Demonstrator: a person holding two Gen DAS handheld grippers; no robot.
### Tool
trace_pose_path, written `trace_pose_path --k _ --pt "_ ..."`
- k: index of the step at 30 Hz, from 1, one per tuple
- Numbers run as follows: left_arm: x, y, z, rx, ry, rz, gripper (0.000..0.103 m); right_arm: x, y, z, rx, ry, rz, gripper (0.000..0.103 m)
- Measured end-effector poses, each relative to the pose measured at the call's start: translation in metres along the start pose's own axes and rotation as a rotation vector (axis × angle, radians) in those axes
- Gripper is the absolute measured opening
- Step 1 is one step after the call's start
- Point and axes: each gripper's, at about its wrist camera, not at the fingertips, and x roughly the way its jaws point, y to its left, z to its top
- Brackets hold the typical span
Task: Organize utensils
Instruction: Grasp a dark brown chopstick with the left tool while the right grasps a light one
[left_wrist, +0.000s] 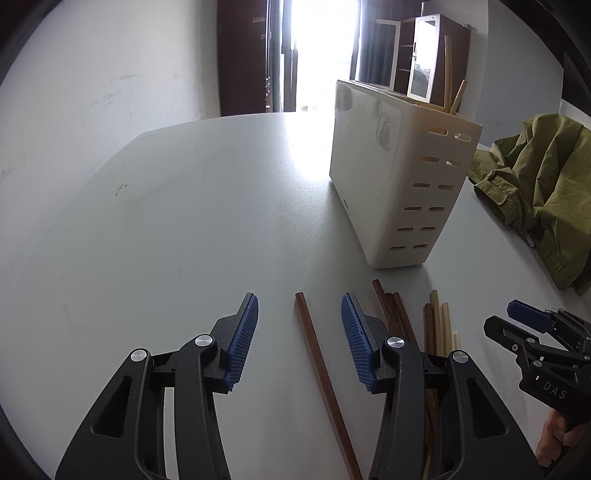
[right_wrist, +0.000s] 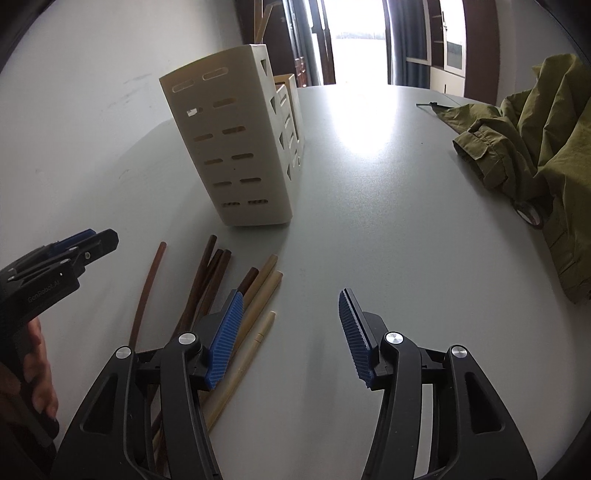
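A cream slotted utensil holder (left_wrist: 399, 173) stands on the grey table (left_wrist: 184, 221), with two pale chopsticks (left_wrist: 452, 85) sticking out of it. My left gripper (left_wrist: 299, 325) is open, its fingers on either side of a single brown chopstick (left_wrist: 321, 373) lying on the table. Beside it lie several dark brown chopsticks (left_wrist: 395, 314) and pale ones (left_wrist: 441, 325). My right gripper (right_wrist: 291, 325) is open and empty, just right of the pile of brown (right_wrist: 207, 284) and pale chopsticks (right_wrist: 258, 299). The holder (right_wrist: 240, 147) stands beyond the pile.
A crumpled olive-green jacket (left_wrist: 539, 192) lies on the table's right side, also in the right wrist view (right_wrist: 535, 147). A roll of tape (right_wrist: 530, 214) peeks from under it. A doorway and cabinets are behind the table.
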Motion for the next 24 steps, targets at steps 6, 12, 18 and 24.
trace_pose_path --k 6,12,18,24 --pt "0.010 -0.003 -0.005 0.016 0.035 0.010 0.047 0.014 0.002 -0.007 0.015 0.069 -0.018 0.054" --pt "0.021 -0.003 -0.007 0.022 0.064 0.015 0.047 0.026 0.001 -0.012 0.021 0.108 -0.043 0.054" --pt "0.031 0.001 -0.008 0.018 0.090 0.019 0.047 0.030 0.005 -0.010 0.003 0.113 -0.067 0.053" --pt "0.039 0.000 -0.009 0.018 0.111 0.021 0.047 0.033 0.013 -0.009 -0.036 0.131 -0.104 0.053"
